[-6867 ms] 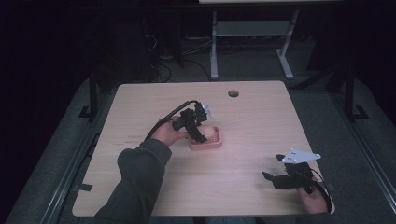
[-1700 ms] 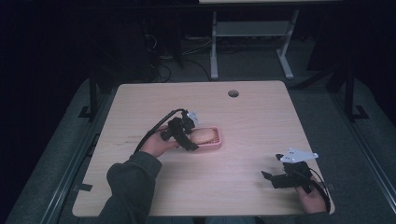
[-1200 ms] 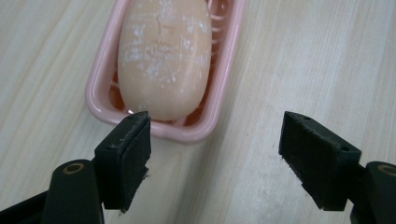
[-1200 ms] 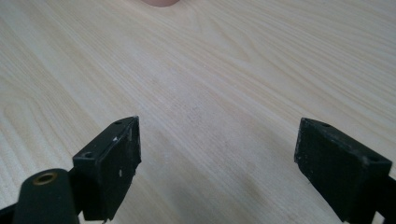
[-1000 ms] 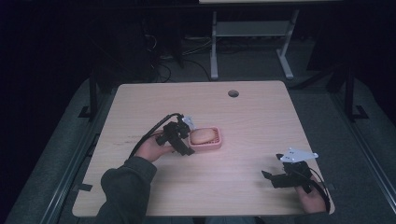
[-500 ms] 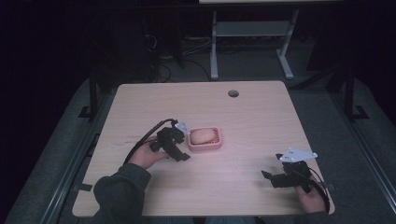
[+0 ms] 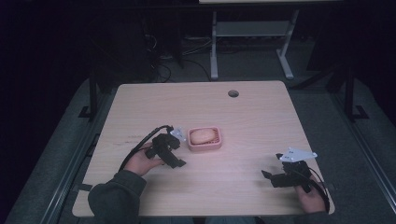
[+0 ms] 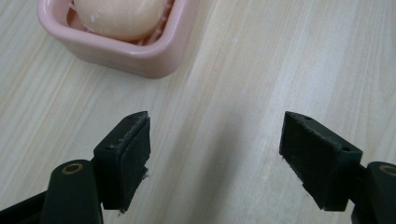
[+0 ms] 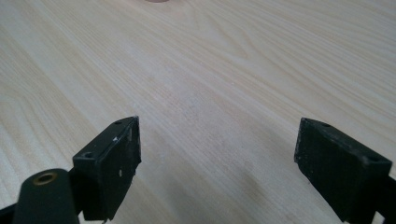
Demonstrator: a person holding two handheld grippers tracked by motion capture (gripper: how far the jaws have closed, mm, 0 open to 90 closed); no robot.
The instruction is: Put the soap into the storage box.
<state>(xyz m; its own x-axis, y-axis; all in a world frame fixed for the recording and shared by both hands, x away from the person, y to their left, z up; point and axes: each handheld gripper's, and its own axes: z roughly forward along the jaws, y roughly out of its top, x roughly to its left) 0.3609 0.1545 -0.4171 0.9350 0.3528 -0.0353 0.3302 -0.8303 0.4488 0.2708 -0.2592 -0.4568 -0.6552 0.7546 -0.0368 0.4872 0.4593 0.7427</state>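
Your left gripper (image 7: 173, 158) sits low over the table (image 7: 252, 116), just to the left of the pink soap dish (image 7: 204, 139), with its jaws spread wide and nothing between them. In the left gripper view the dish (image 8: 122, 49) lies ahead and off to the left of the jaws, apart from both, and the pale bar of soap (image 8: 120, 17) rests inside it. Your right gripper (image 7: 275, 177) lies well apart at the near right corner, jaws likewise wide and empty, over bare wood.

If the soap is what you mean to take, my advice is to turn the left gripper towards the dish first so the bar sits centred between the pads, not beside them. Come down from above so the pads clear the dish's rim and meet the bar on its two long sides. Close gently: soap is likely slippery and soft, and a hard squeeze may shoot it out or dent it. Keep the right gripper where it is, ready to steady the dish if it slides.
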